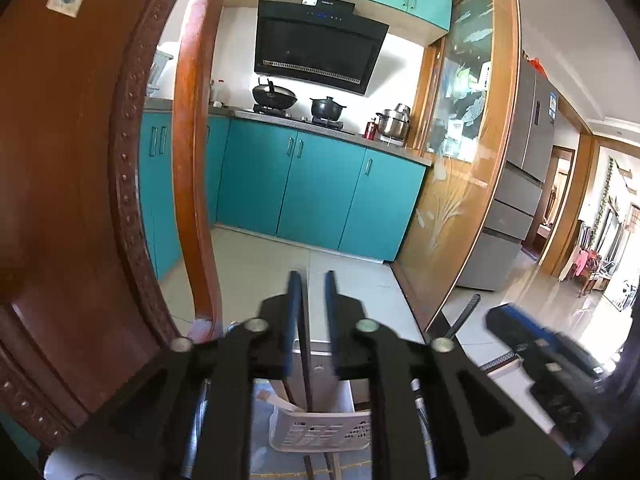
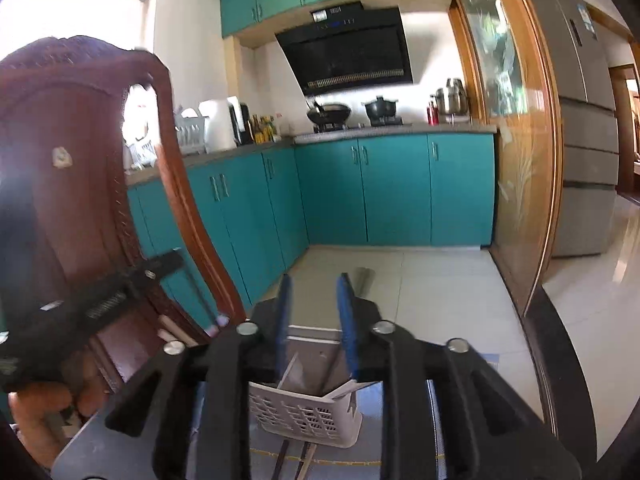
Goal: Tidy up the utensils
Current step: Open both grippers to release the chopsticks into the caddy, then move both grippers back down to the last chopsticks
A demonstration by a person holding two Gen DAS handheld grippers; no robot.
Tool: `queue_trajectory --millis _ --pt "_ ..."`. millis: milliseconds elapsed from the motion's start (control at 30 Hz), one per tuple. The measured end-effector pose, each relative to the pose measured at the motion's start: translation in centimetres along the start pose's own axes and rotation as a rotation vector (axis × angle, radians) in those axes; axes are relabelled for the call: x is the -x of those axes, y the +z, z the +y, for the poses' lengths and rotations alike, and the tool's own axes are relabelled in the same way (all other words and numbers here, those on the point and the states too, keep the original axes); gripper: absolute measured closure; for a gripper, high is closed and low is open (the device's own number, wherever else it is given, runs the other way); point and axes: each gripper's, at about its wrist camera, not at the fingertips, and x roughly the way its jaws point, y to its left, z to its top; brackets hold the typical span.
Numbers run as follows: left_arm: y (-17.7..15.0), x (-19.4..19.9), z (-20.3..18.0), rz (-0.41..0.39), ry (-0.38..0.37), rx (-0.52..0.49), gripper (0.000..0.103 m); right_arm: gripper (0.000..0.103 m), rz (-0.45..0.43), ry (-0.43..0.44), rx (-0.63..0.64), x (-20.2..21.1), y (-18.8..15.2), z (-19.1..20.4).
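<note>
So both grippers are hanging right over the white slotted utensil basket (image 1: 320,428), which sits on the table (image 1: 352,464) just in front of and below the fingertips in both wrist views.

Left gripper (image 1: 313,280): jaws are parted a little, blue pads not touching each other. A dark chopstick (image 1: 306,360) stands upright in the basket and runs up through the gap, close against the left pad. I honestly can't tell if that pad is touching it, but the two pads aren't squeezing it. Another dark stick leans in the basket beside it.

Right gripper (image 2: 314,282): also slightly spread, with floor tile visible between the pads. A metal utensil tip (image 2: 365,276) pokes up just behind the right finger, above the basket; it looks like it's beside the pad rather than pinched, though part of it is hidden. Inside the basket from this side there are a couple of pale flat handles (image 2: 288,372) leaning against the walls.

More dark utensils (image 2: 294,460) lie flat on the table on the near side of the basket.

A carved wooden chair back (image 1: 80,160) stands left of the basket, and a hand (image 2: 44,416) holds the left gripper there.
</note>
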Motion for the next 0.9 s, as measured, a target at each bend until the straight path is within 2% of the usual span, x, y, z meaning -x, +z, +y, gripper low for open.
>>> queue_trajectory --millis 33,167,233,333,400,467,633,800,900 --pt "0.0 0.4 0.1 -0.004 -0.003 0.001 0.08 0.077 -0.012 0.015 0.005 0.9 0.0 0.1" --pt "-0.3 2.2 0.6 -0.021 -0.007 0.008 0.08 0.077 -0.003 0.103 0.056 3.4 -0.8 1.4" --pt "-0.5 3.3 1.0 -0.036 0.003 0.02 0.08 0.077 0.047 0.174 0.086 3.6 -2.0 2.2" --pt "-1.1 4.7 1.4 -0.06 0.026 0.023 0.08 0.077 0.185 0.208 0.122 1.8 -5.8 3.6" --pt "-2.1 5.6 1.5 -0.063 0.037 0.011 0.08 0.077 0.305 0.161 0.167 -0.9 -9.8 4.2" --pt "-3.2 5.8 1.5 -0.05 0.045 -0.008 0.08 0.077 0.457 0.082 0.158 -4.4 -13.9 3.8" --pt "-7.2 5.4 1.4 0.029 0.079 -0.068 0.08 0.077 0.69 -0.11 0.071 -9.8 -19.3 1.6" --pt "-10.0 4.8 2.3 0.116 0.09 -0.077 0.08 0.073 0.708 -0.108 0.039 -10.6 -20.1 1.3" --pt "-10.6 4.7 2.5 0.133 0.095 -0.084 0.08 0.073 0.705 -0.096 0.045 -10.8 -20.1 1.5"
